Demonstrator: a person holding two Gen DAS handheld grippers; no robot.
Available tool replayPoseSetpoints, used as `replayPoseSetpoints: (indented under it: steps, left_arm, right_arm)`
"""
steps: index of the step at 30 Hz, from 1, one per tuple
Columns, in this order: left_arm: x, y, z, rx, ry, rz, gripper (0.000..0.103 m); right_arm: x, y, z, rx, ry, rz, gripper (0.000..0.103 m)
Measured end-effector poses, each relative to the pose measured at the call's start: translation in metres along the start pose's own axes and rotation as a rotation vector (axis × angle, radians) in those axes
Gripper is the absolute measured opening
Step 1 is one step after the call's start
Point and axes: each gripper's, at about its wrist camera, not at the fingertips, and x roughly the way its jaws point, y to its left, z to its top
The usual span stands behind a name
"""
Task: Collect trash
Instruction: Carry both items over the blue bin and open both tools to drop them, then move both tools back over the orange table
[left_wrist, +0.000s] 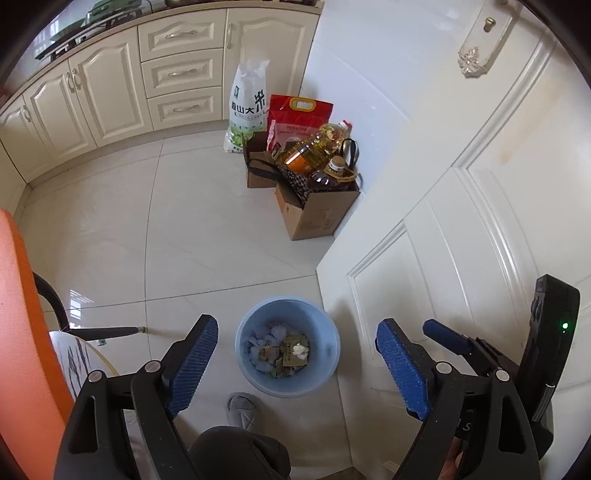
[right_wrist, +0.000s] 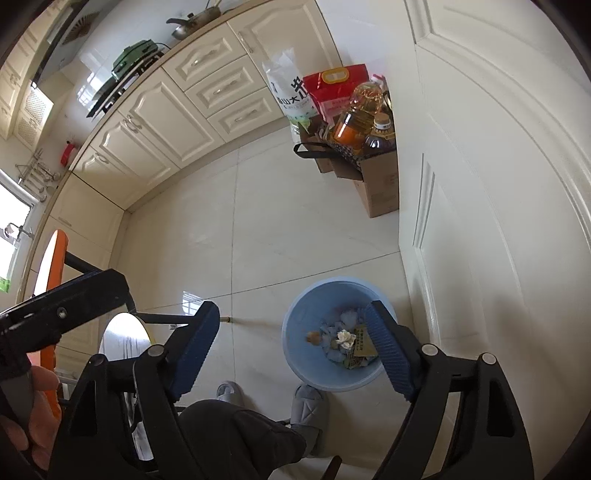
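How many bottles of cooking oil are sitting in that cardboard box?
2: a tall yellow plastic oil bottle with an orange label, and a darker brown bottle beside it. Others may be hidden.

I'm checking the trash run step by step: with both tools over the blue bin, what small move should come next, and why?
Probably lift both away to look for more trash. The left hand-held gripper and right hand-held gripper stand open and empty above the round blue plastic bin, where crumpled paper scraps already lie.
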Motion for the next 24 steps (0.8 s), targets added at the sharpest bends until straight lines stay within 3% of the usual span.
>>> replayPoseSetpoints:
  steps: [3,7,12,17,24]
  left_arm:
    - [-0.025,0.001,-0.013,-0.006,-0.046,0.016,0.087]
    - [-0.070,-0.003,-0.036,0.009,-0.137,0.062,0.097]
    - [-0.129,-0.004,-0.073,0.008,-0.270,0.097,0.100]
    - [-0.191,0.009,-0.119,-0.032,-0.390,0.118,0.102]
    - [-0.272,0.051,-0.200,-0.132,-0.525,0.170,0.102]
  right_arm:
    - [-0.007,0.004,0.000,0.001,-0.023,-0.017,0.102]
    - [-0.016,0.014,0.001,0.010,-0.024,-0.029,0.103]
    - [-0.047,0.039,0.003,-0.027,-0.081,-0.010,0.103]
    - [-0.092,0.086,0.006,-0.099,-0.160,0.041,0.103]
    - [-0.153,0.181,-0.007,-0.258,-0.256,0.137,0.103]
